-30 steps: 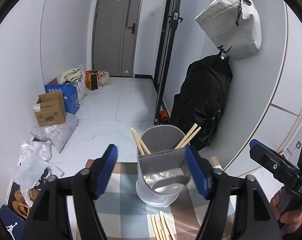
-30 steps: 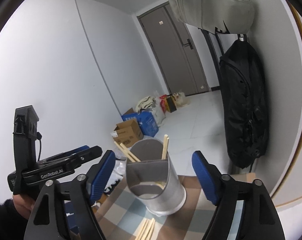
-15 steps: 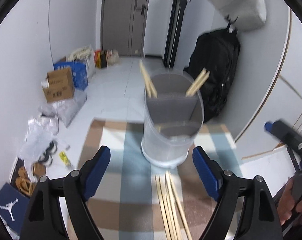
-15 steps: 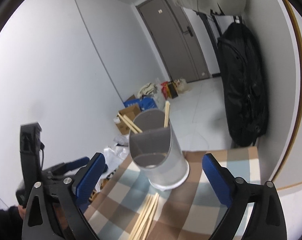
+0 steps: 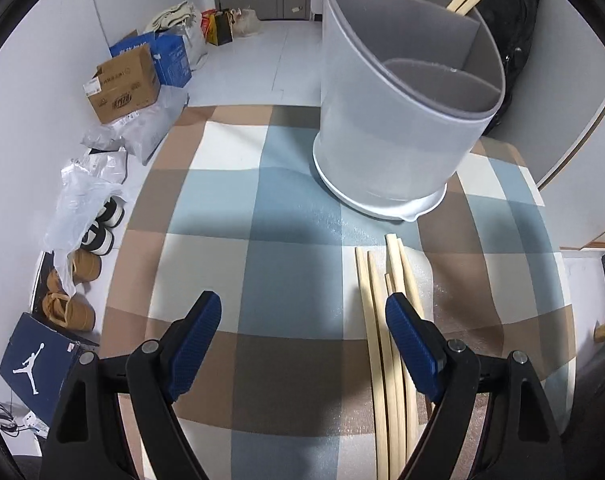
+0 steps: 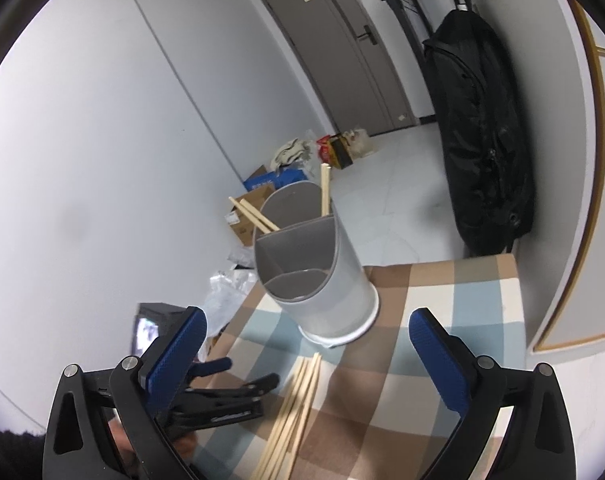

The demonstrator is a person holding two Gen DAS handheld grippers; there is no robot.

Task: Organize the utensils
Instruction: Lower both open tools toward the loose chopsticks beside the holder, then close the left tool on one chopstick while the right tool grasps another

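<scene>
Checked cloth (image 5: 286,280) bore holder (image 5: 398,128), chopsticks (image 5: 386,320) loose before it. I angled left gripper (image 5: 302,344) down beside bundle, jaws wide, empty, for pickup. Right gripper (image 6: 306,364) waited aside, fully open, empty.

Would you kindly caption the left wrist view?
Open left gripper above loose chopsticks beside a grey divided holder on checked cloth.

White walls (image 6: 102,120) and pale tiled floor (image 5: 262,48) showing; grey door (image 6: 342,52) standing shut; boxes (image 5: 122,84) and shoes (image 5: 70,280) lying along wall.
</scene>
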